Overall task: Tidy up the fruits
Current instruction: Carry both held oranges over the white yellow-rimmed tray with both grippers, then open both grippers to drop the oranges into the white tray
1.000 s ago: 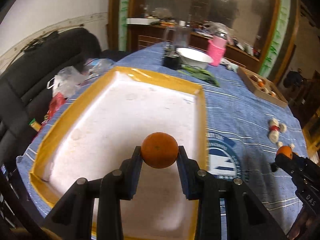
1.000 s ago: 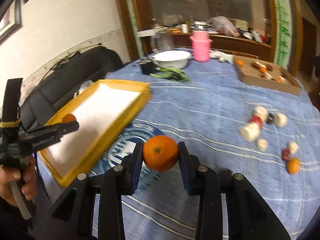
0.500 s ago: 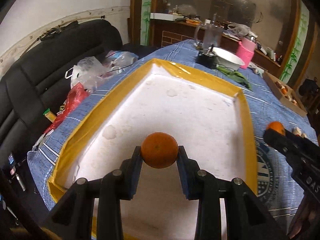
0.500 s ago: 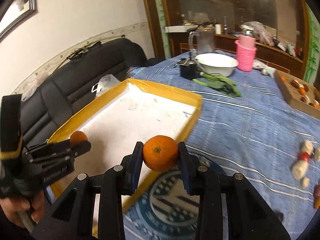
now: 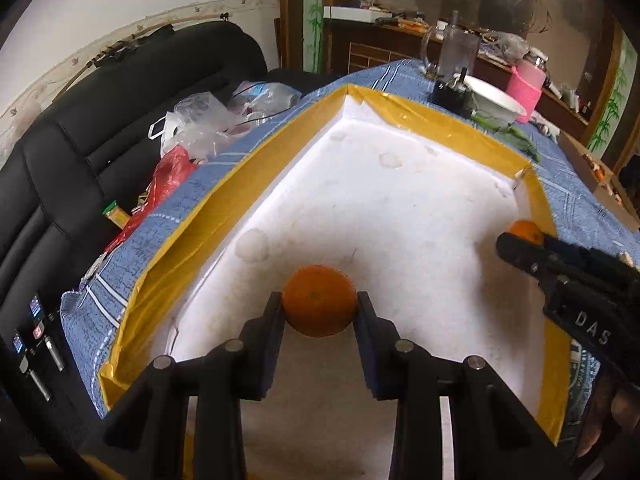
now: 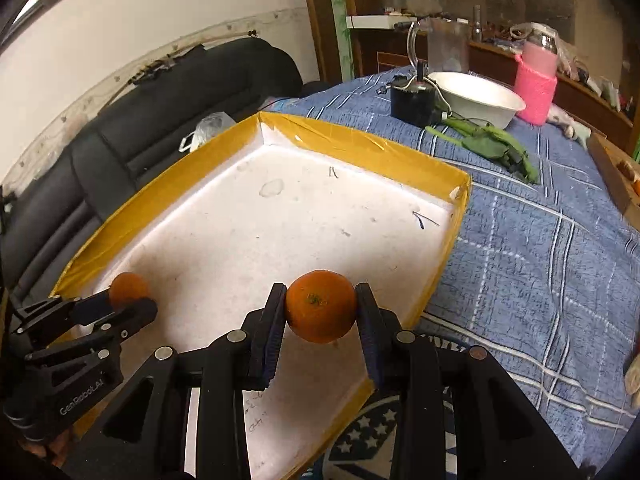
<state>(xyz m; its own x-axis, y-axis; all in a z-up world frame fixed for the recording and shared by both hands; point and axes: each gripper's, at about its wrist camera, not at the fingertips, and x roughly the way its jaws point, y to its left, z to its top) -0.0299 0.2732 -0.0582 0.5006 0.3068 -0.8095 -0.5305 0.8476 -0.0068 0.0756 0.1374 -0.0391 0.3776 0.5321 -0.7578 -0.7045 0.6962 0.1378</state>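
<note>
My left gripper (image 5: 319, 312) is shut on an orange (image 5: 319, 300) and hangs over the near left part of a white foam tray with a yellow taped rim (image 5: 224, 204). My right gripper (image 6: 320, 316) is shut on a second orange (image 6: 321, 306) above the tray's near right edge (image 6: 444, 256). In the left wrist view the right gripper's orange (image 5: 527, 231) peeks out at the right. The left gripper's orange (image 6: 128, 288) shows at lower left in the right wrist view. The tray floor (image 6: 280, 232) lies bare.
The tray lies on a blue checked tablecloth (image 6: 520, 240). Behind it stand a white bowl (image 6: 476, 98), a black box (image 6: 414, 102), green vegetables (image 6: 492, 140), a pink cup (image 6: 536, 88) and a glass jug (image 6: 444, 46). A black sofa with plastic bags (image 5: 200, 120) runs along the left.
Both grippers have travelled left, from over the cloth and the tray's right side to over the tray, and sunk a little. Each still grips its orange.
</note>
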